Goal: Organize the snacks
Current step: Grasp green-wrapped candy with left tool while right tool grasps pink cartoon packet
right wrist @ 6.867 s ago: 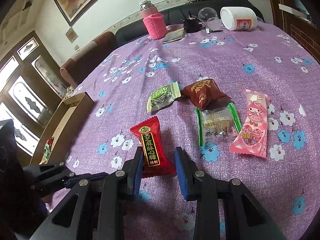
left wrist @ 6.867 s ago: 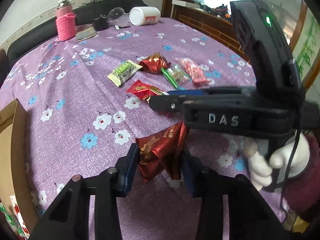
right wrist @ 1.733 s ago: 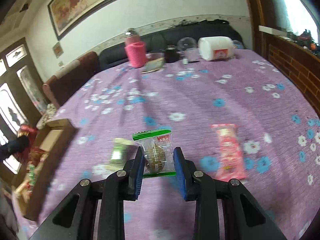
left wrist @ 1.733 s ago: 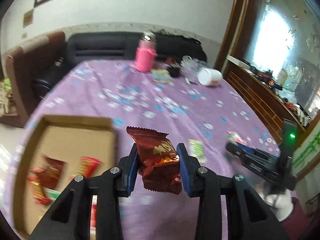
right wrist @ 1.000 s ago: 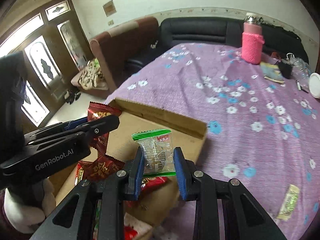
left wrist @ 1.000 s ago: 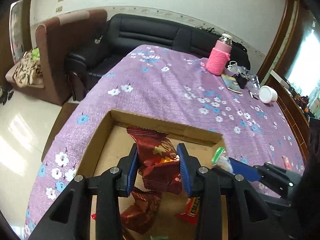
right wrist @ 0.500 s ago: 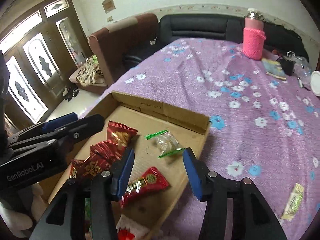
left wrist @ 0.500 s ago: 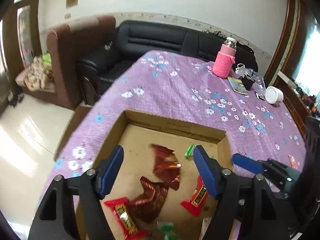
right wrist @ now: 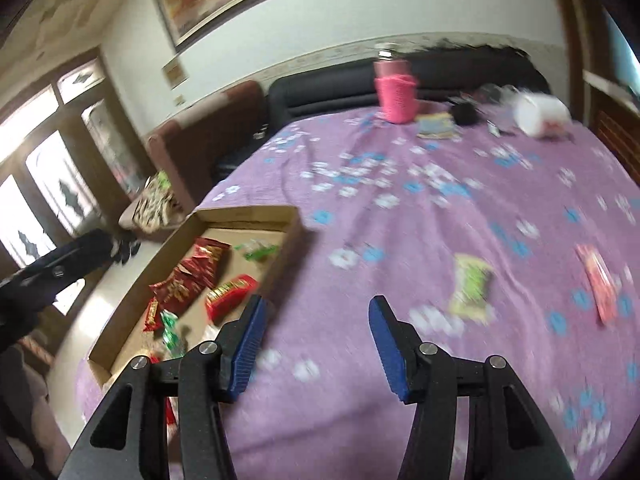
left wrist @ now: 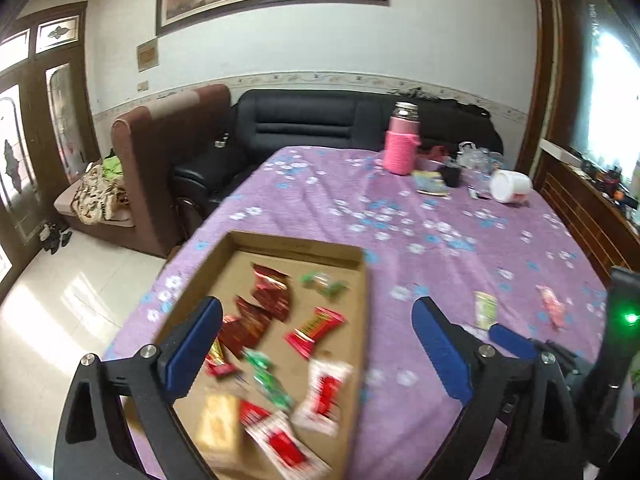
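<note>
Both claws empty, two snacks left on the cloth

Left gripper (left wrist: pixel 316 344) and right gripper (right wrist: pixel 314 340), jaws just opened, hold nothing; the box (right wrist: pixel 294 220) has the rest. Best approach: centre the green packet (right wrist: pixel 472 288) and pink packet (right wrist: pixel 598 284) between the pads, then pinch low.

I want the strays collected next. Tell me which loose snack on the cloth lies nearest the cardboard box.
The green-wrapped snack, lying on the purple cloth right of the cardboard box. The pink-red packet lies farther right, toward the table's edge.
</note>
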